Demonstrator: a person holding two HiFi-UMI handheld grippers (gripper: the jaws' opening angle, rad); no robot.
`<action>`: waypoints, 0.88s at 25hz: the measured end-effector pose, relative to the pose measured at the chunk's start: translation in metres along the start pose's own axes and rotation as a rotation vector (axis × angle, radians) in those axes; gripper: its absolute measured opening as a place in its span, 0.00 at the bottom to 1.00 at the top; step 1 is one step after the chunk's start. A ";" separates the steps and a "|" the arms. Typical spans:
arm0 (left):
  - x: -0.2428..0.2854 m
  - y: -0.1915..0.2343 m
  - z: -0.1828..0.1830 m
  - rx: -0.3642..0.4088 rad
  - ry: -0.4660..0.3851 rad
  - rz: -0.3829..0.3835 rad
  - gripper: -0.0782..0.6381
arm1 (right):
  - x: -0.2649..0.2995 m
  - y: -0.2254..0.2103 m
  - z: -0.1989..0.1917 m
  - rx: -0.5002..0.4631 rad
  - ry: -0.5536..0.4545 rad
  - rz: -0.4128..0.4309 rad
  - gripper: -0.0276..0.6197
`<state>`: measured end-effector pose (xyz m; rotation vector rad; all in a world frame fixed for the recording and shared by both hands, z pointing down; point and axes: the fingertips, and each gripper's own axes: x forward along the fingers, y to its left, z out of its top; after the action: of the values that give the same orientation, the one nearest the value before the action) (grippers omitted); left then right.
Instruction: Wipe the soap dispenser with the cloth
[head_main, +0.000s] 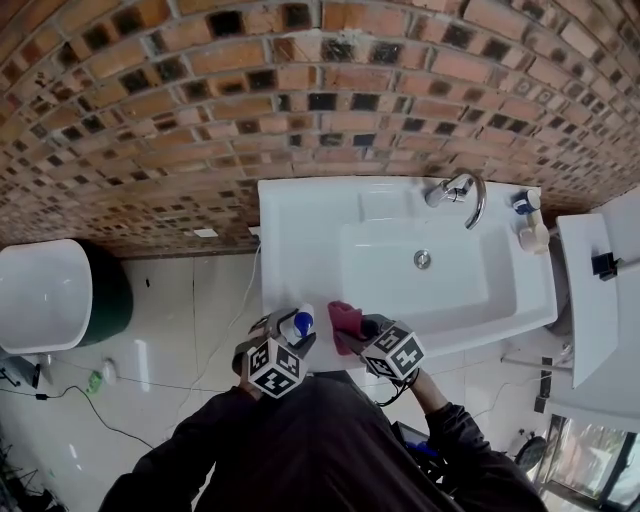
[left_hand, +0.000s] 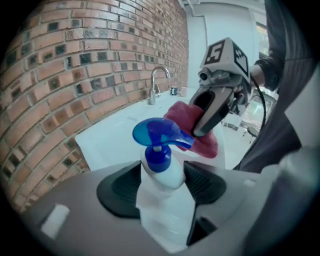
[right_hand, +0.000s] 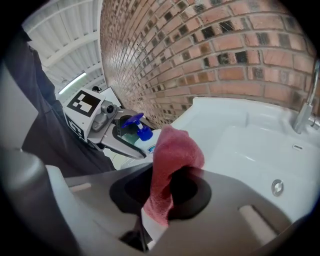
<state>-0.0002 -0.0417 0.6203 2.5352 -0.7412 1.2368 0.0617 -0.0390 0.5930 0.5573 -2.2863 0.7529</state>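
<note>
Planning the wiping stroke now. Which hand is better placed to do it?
Right. The right tool grips the red cloth, held close beside the soap dispenser. The left tool is occupied holding that dispenser.

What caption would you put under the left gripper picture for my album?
Left gripper holds the blue-topped soap dispenser while the right gripper holds a red cloth near it.
</note>
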 end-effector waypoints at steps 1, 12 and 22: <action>-0.002 -0.001 -0.002 0.023 0.002 -0.011 0.47 | 0.001 -0.001 0.002 -0.014 0.003 -0.002 0.15; -0.013 -0.008 -0.017 0.286 0.026 -0.124 0.37 | 0.021 0.005 0.025 -0.298 0.120 0.108 0.15; -0.013 -0.009 -0.018 0.339 0.000 -0.146 0.37 | 0.068 -0.005 -0.030 -0.461 0.379 0.093 0.15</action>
<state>-0.0142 -0.0228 0.6216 2.7923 -0.3605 1.4132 0.0311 -0.0355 0.6611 0.0836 -2.0398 0.3157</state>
